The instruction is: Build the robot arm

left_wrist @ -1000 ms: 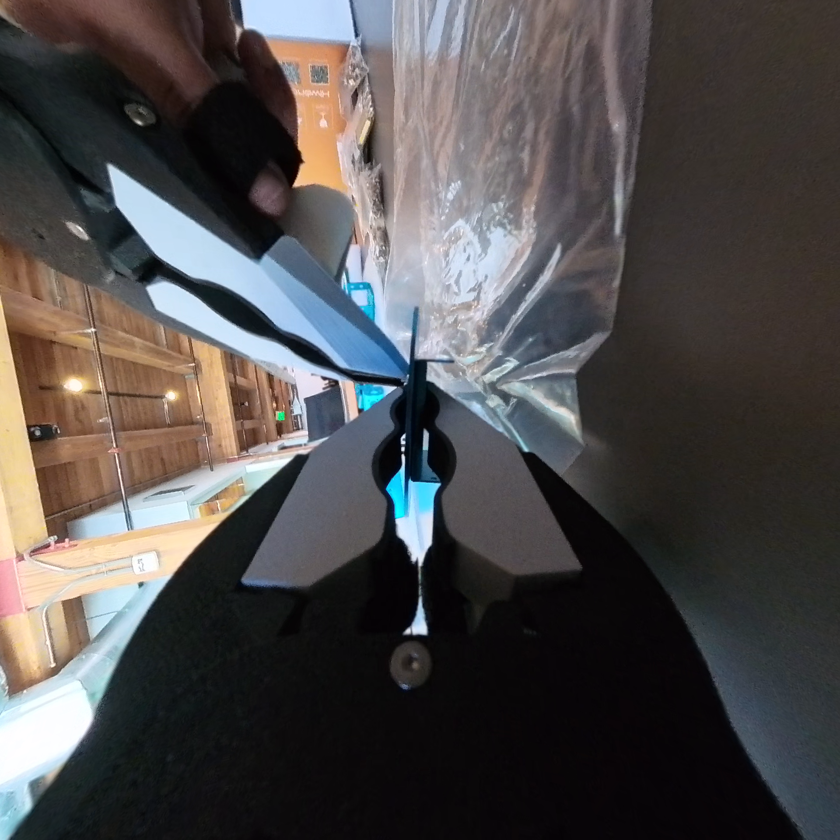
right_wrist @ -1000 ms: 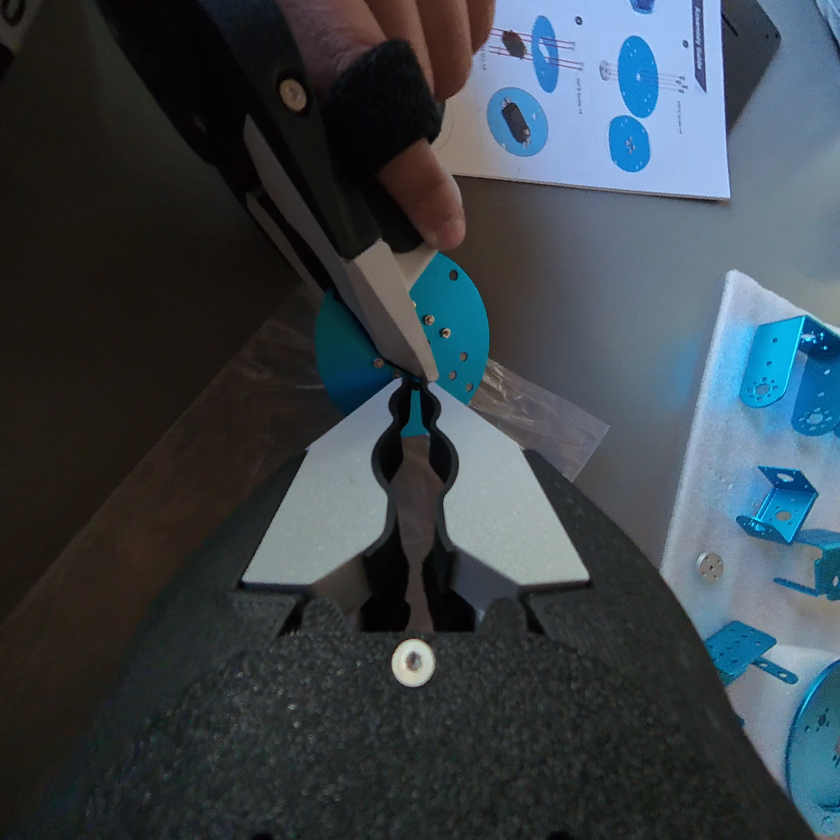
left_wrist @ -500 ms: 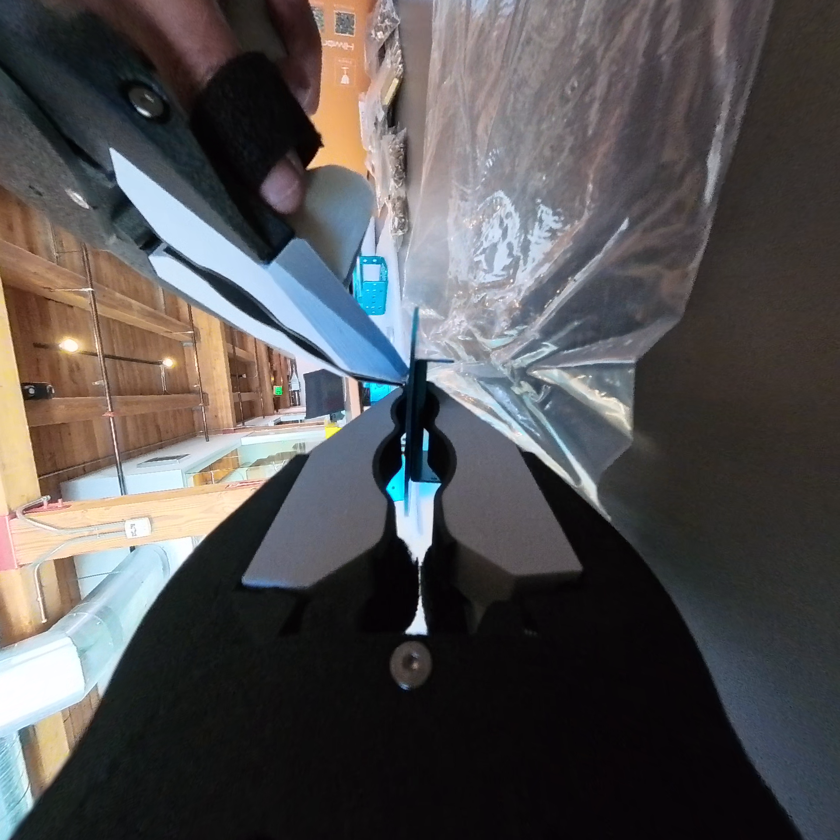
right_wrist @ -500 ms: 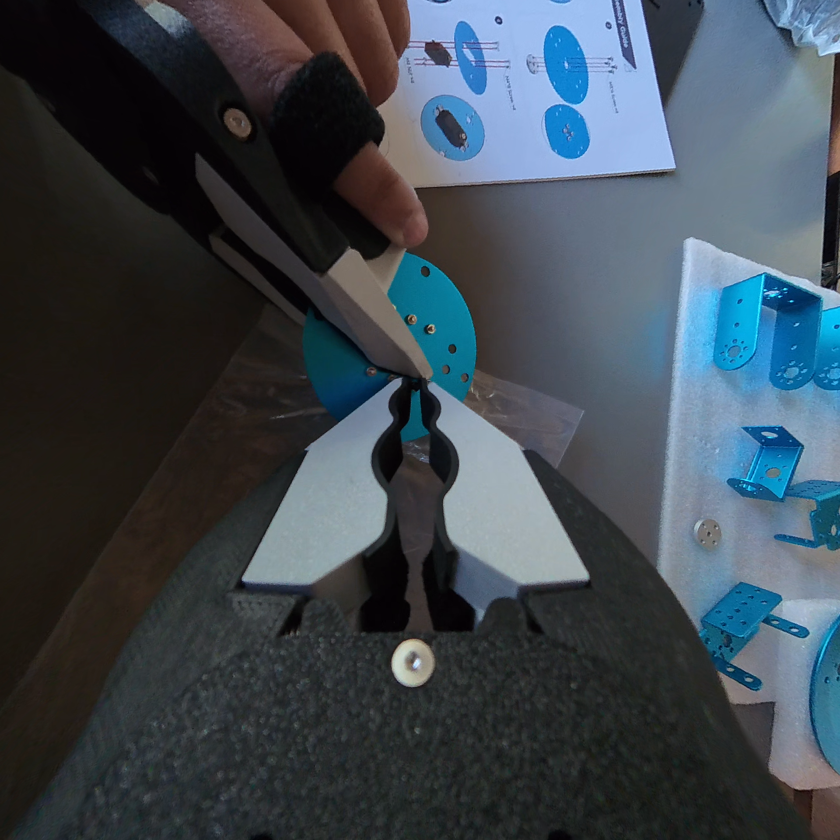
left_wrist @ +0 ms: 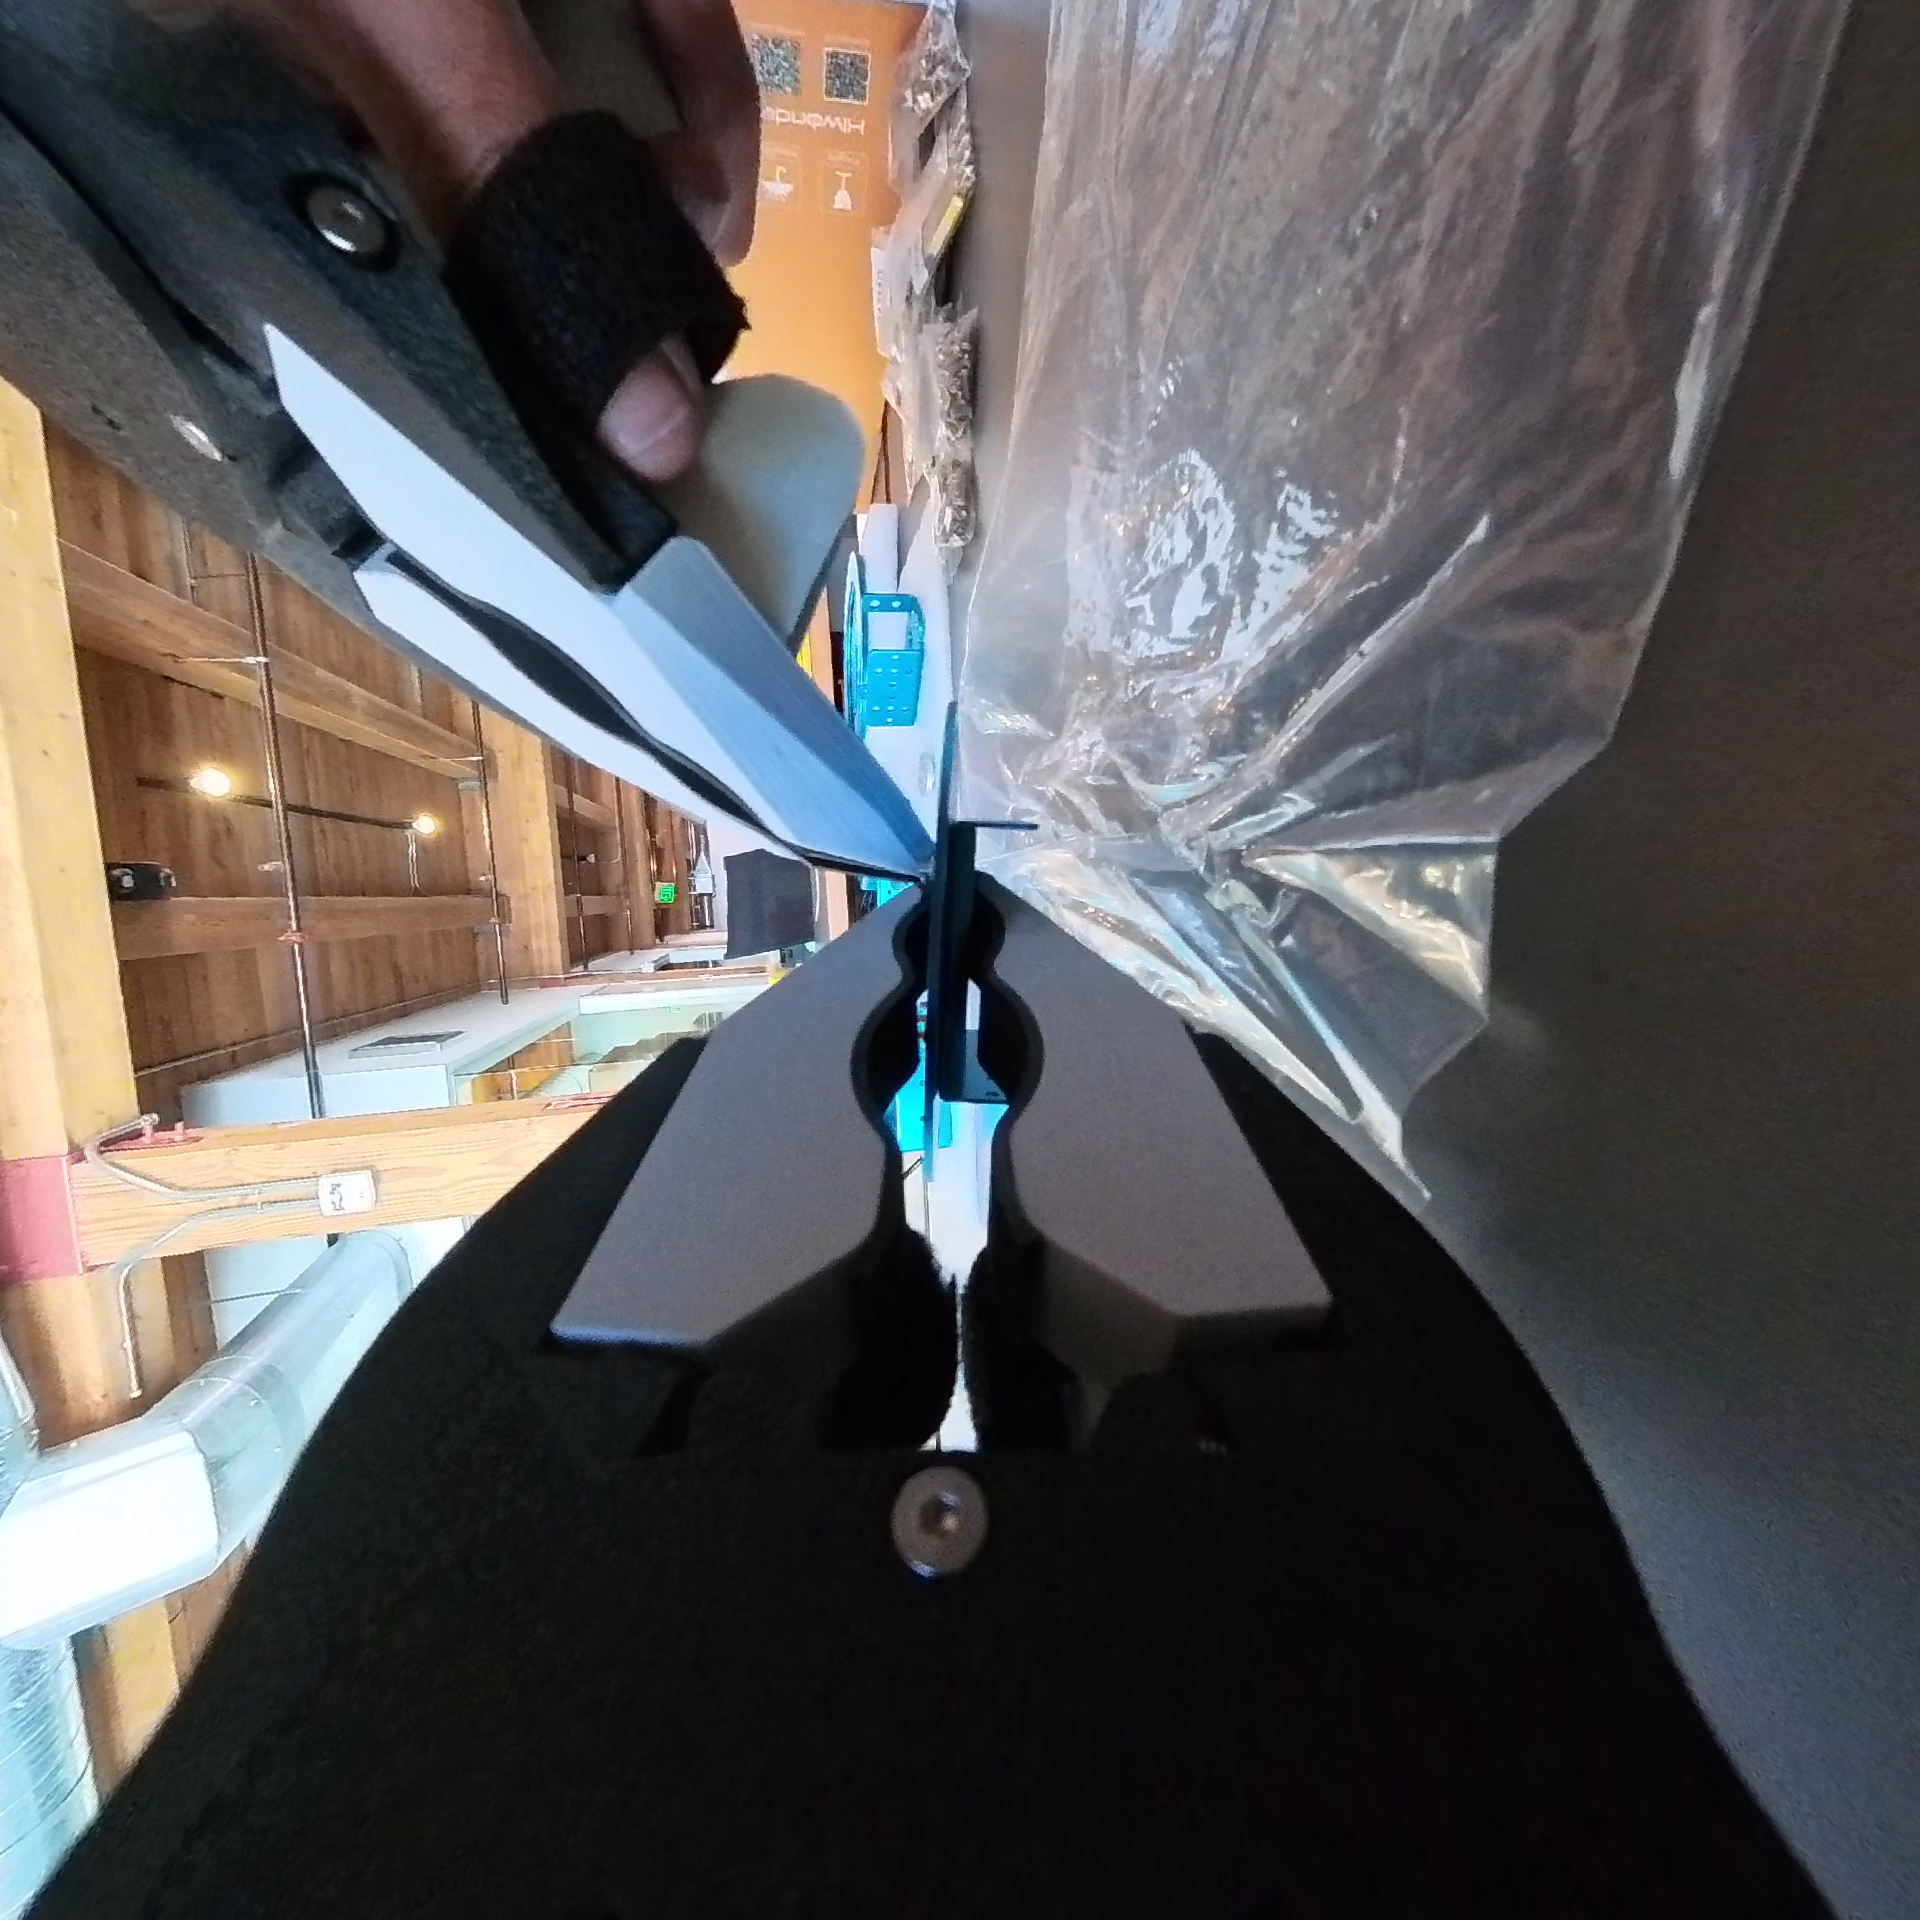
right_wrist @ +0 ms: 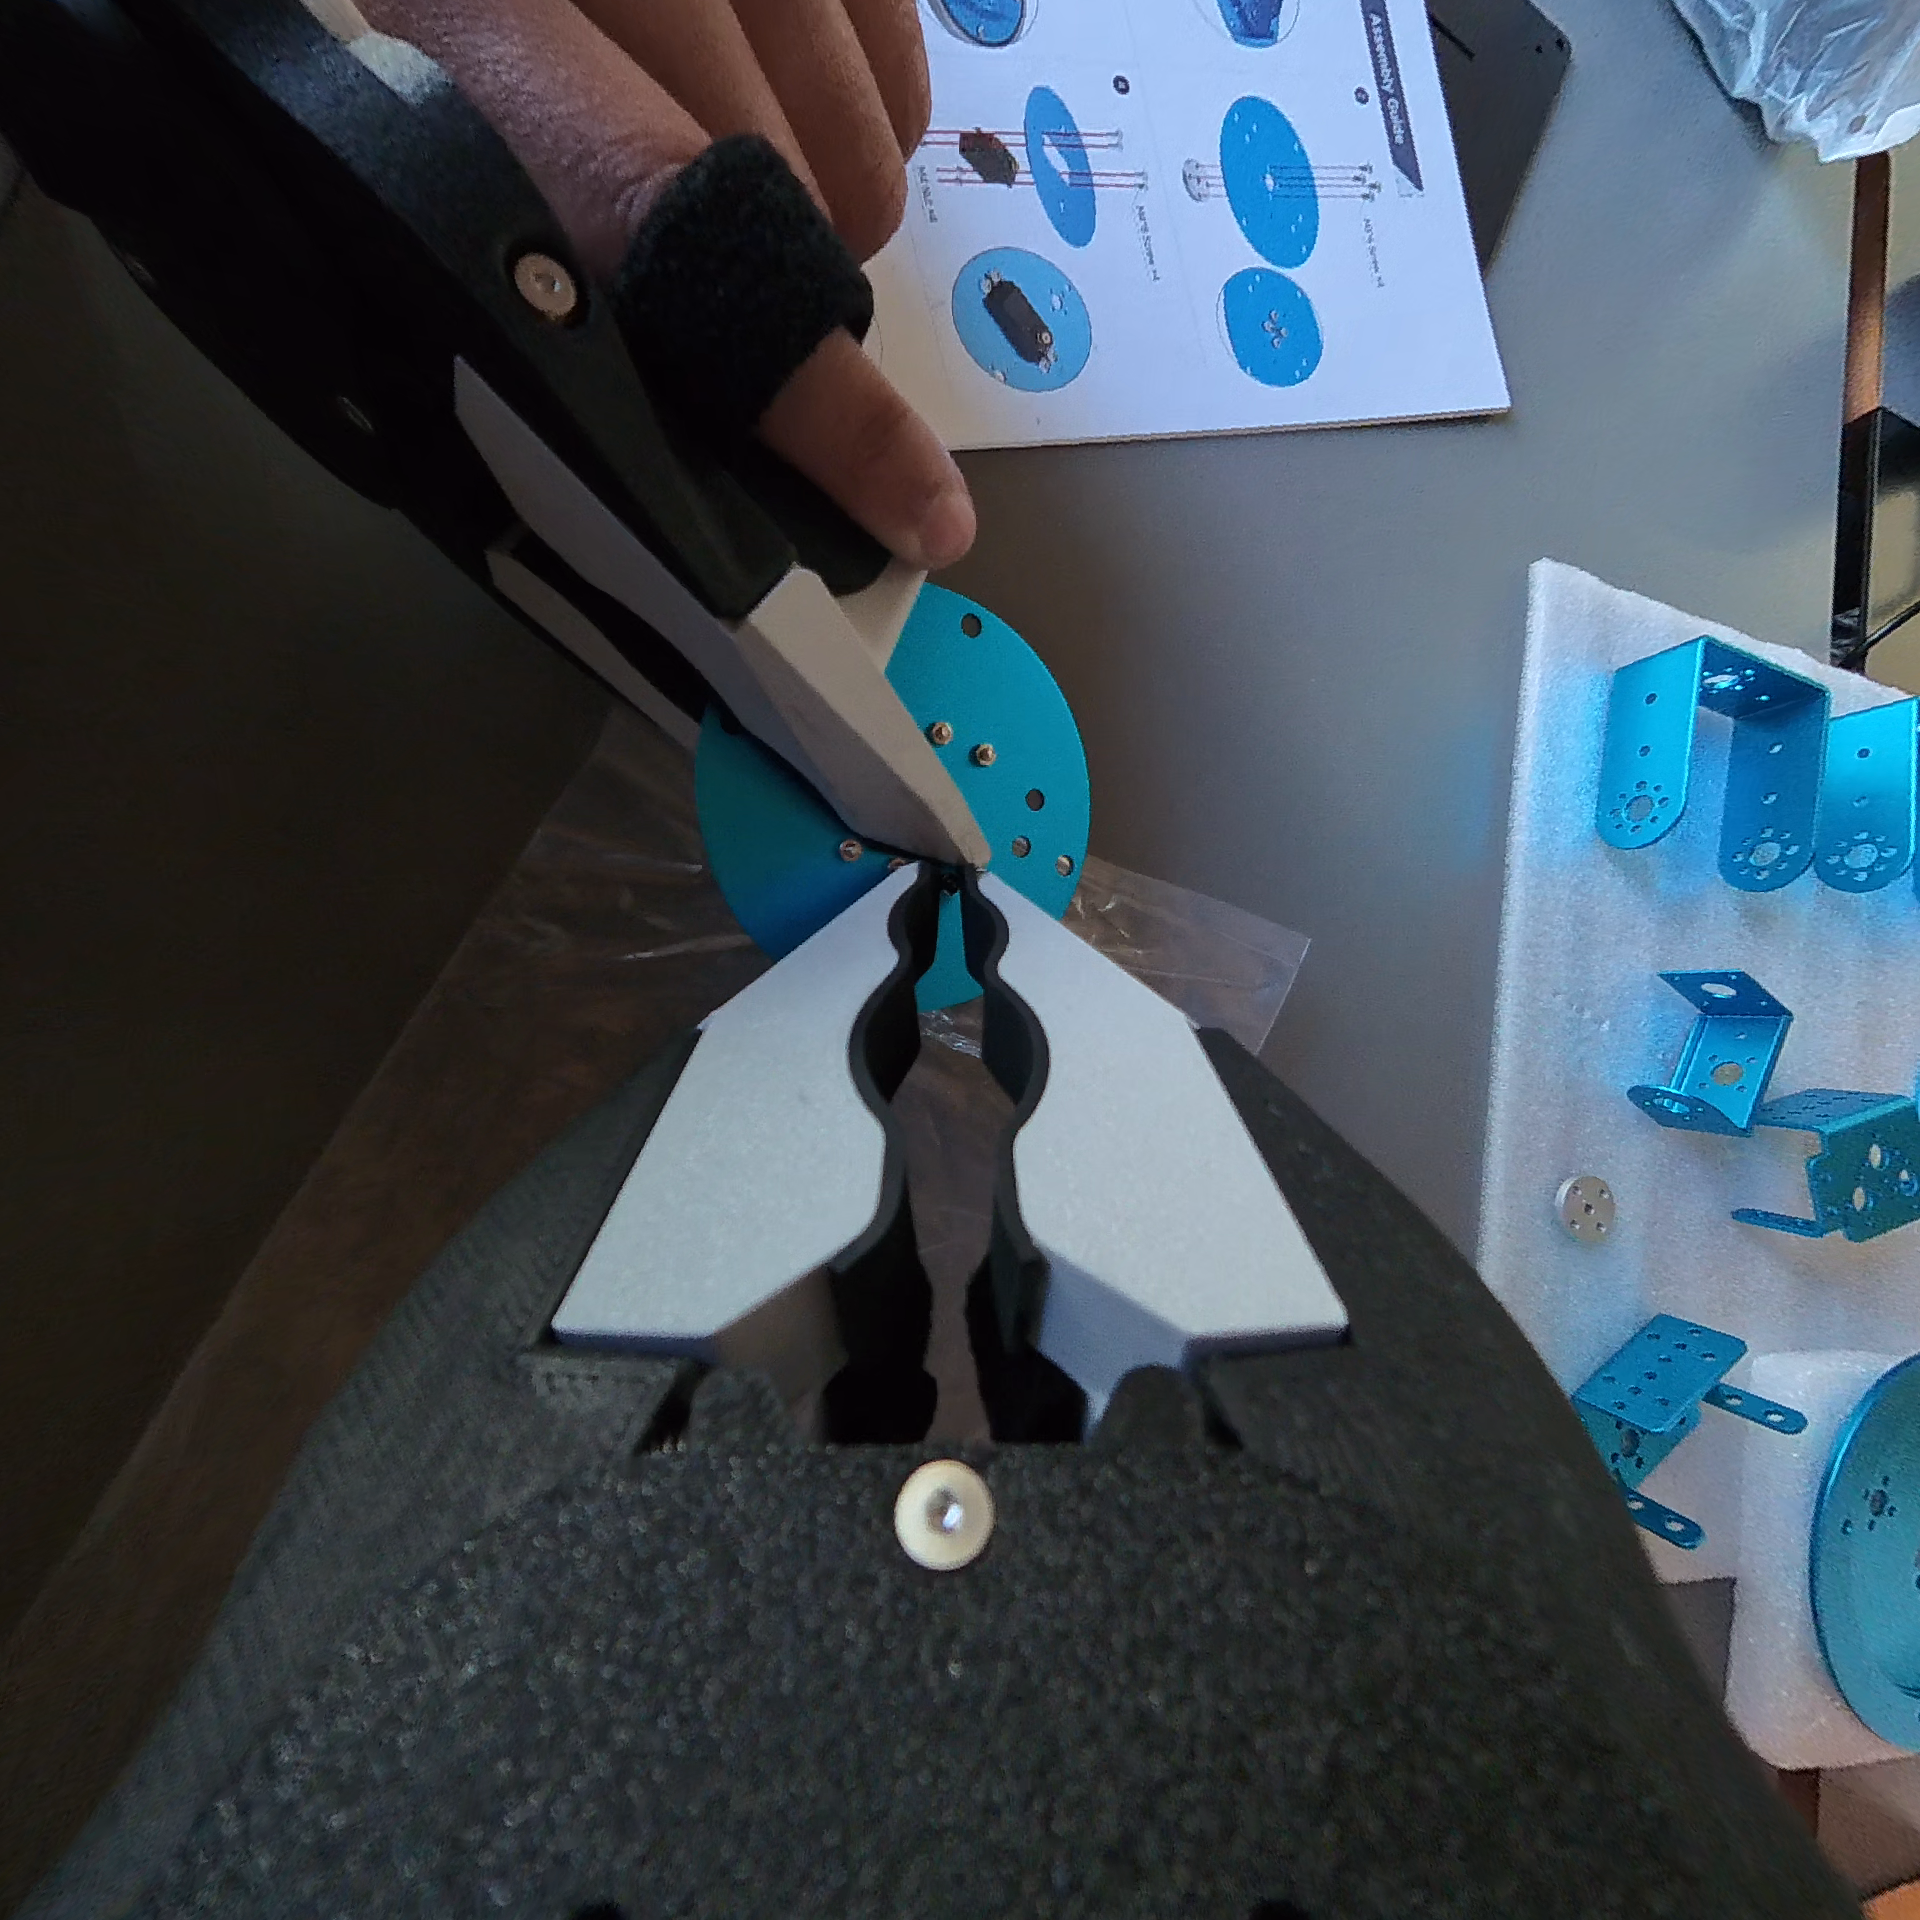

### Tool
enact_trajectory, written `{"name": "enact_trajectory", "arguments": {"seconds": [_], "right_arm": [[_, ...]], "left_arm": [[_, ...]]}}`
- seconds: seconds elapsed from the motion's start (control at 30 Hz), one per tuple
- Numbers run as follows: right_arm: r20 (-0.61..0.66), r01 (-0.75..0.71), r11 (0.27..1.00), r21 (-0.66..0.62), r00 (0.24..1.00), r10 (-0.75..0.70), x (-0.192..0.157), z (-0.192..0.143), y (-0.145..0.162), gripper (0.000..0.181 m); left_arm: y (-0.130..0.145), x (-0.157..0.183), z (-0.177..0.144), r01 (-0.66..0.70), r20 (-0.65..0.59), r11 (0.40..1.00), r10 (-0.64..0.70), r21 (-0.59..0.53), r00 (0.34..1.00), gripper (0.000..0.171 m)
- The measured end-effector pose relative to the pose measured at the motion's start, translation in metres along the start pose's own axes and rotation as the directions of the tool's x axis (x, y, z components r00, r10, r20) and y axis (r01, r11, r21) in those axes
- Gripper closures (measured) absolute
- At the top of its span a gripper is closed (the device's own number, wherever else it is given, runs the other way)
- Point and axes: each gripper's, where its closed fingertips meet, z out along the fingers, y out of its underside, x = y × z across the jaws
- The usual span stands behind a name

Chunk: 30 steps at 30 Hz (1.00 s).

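**A:** Blue metal all over. Holding what, on the left?

**B:** Left gripper point(left_wrist: 952, 914) clenched on the blue disc point(right_wrist: 997, 727), seen edge-on between its own fingers. Held up above the grey table point(right_wrist: 1299, 582), flat face turned toward the other claw.

**A:** And on the right?

**B:** Right gripper point(right_wrist: 951, 881) pinched almost to nothing at the tips, on a small dark piece point(right_wrist: 952, 885) pressed against the disc face near its middle. Too small to name. Meets the left tips at nearly the same spot.

**A:** Worth minding?

**B:** Probably this: keep the disc square to the right fingers, squeeze only lightly on the small piece, and avoid twisting one wrist alone. Looks easy to lose from so narrow a pinch.

**A:** Containers?

**B:** Biggest first. White foam tray point(right_wrist: 1558, 831) on the table, off to the right, well apart from the disc. Carries blue bent brackets point(right_wrist: 1714, 748), part of a blue round plate point(right_wrist: 1870, 1558) at its lower corner, and one silver hub point(right_wrist: 1588, 1208). Then a clear plastic bag point(right_wrist: 1174, 935), lying flat beneath the disc and seemingly empty. Farther off in the left wrist view, little clear packets point(left_wrist: 951, 343) of small hardware, too small to tell what kind.

**A:** Anything else?

**B:** Printed sheet point(right_wrist: 1195, 343) with blue diagrams, flat on the table beyond the disc.
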Motion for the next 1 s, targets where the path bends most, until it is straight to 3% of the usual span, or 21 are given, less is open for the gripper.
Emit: {"name": "enact_trajectory", "arguments": {"seconds": [1.0], "right_arm": [[0.019,-0.025,1.0,0.011,0.999,0.025,0.0005,-0.0016,-0.0014,0.177]], "left_arm": [[0.0002,-0.0022,-0.0009,0.008,0.008,1.0,-0.008,0.008,1.0,0.171]]}}
